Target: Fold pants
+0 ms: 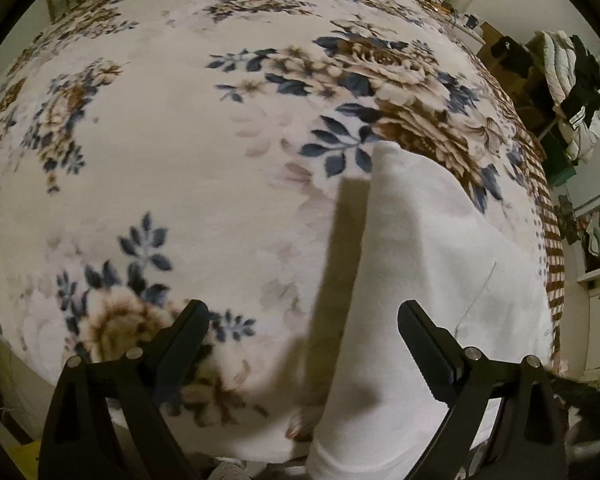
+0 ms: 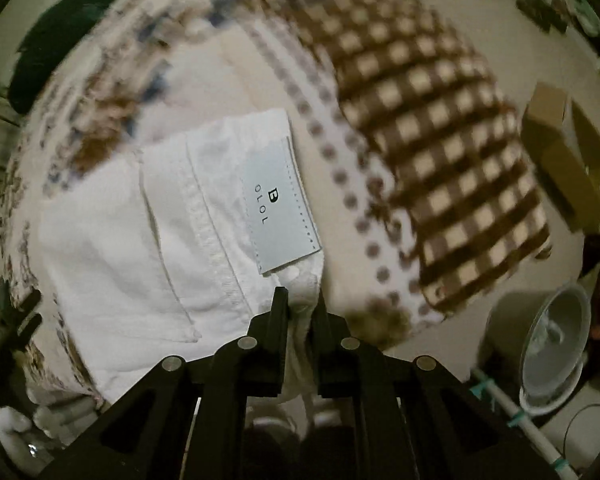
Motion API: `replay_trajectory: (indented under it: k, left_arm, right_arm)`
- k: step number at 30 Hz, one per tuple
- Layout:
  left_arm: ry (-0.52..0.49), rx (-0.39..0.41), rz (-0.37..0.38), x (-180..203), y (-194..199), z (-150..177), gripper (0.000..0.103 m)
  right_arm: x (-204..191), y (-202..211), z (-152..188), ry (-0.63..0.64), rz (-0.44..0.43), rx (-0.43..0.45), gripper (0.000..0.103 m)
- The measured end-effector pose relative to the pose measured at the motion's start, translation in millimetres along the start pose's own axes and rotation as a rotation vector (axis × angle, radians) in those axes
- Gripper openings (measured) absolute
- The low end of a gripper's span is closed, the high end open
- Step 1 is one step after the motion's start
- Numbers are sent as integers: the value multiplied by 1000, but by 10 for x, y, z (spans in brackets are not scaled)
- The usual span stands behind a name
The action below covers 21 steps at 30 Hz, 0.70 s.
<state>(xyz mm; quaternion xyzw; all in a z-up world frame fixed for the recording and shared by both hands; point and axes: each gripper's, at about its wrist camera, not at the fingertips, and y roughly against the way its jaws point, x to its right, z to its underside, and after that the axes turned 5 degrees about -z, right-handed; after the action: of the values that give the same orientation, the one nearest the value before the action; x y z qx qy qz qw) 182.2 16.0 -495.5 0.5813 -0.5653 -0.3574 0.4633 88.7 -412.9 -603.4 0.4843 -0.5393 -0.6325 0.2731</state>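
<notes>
White cotton pants lie folded on a bed covered by a floral blanket, near the bed's right edge where the flowers give way to a brown checked border. In the right wrist view the waistband faces up, with a pale grey brand label stitched along it and a pocket seam to its left. The right gripper is clamped on the near corner of the waistband, just below the label; a bunch of white cloth sits pinched between its two black fingers, which stand almost together. In the left wrist view the left gripper hangs above the bed with its jaws spread wide and nothing between the pads; one long strip of the pants runs up from the near edge between the fingers and toward the right, ending in a point on a large brown bloom. Beyond the bed on the right stand a cardboard box and a round fan on the floor
</notes>
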Motion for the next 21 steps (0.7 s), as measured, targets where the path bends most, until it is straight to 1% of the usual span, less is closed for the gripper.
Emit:
replay_trajectory:
  k: [1, 2, 3, 4, 5, 6, 7, 8, 9, 10, 11, 12, 14, 15, 17, 18, 19, 20, 21]
  left_arm:
    - [-4, -1, 4, 32, -28, -34, 97]
    - [-10, -7, 9, 64, -56, -72, 97]
    - [-14, -9, 18, 92, -80, -118, 97]
    - [-18, -4, 30, 122, -100, -174, 97]
    - [-27, 1, 31, 149, -119, -229, 97]
    - [-36, 6, 31, 179, -141, -288, 97]
    - [-45, 12, 36, 211, -166, -351, 97]
    - [-52, 17, 38, 245, -192, -409, 97]
    - [-62, 23, 38, 287, -225, -476, 97]
    - [-75, 26, 36, 324, -262, -525, 97]
    - [-88, 26, 34, 345, -301, -558, 97]
    - [-112, 21, 26, 389, -370, -597, 97]
    - [-168, -1, -2, 469, -555, -645, 97]
    - [-190, -19, -19, 492, -658, -660, 97]
    - [-207, -54, -27, 478, -868, -686, 100]
    - [-197, -69, -25, 446, -948, -708, 100]
    - [-179, -82, -14, 408, -1007, -735, 101]
    - [-174, -85, -13, 392, -1034, -750, 102]
    - [-180, -86, -15, 391, -1052, -762, 103]
  right_arm:
    - [39, -103, -33, 11, -22, -55, 18]
    - [49, -134, -64, 17, -5, -72, 29]
    - [71, -68, -109, 20, 30, -35, 29]
    - [86, 21, -158, 28, 12, 23, 32]
    - [75, 92, -215, 34, -20, 65, 46]
    - [83, 151, -272, 36, -50, 98, 57]
    - [98, 190, -339, 33, -80, 125, 62]
    - [122, 169, -438, 20, -125, 134, 74]
    - [156, 107, -525, 1, -160, 119, 77]
    - [196, 0, -622, -22, -214, 90, 77]
    - [246, -119, -716, -40, -245, 58, 77]
    - [290, -229, -764, -61, -267, 29, 77]
    - [399, -411, -804, -132, -339, -15, 77]
    - [452, -456, -812, -157, -367, -28, 77]
    - [462, -477, -773, -171, -393, -19, 77]
    - [467, -478, -764, -170, -400, -16, 69]
    - [474, -460, -746, -163, -413, -16, 57]
    - [414, -471, -738, -148, -408, -20, 35]
    - [390, -460, -728, -128, -391, -19, 27]
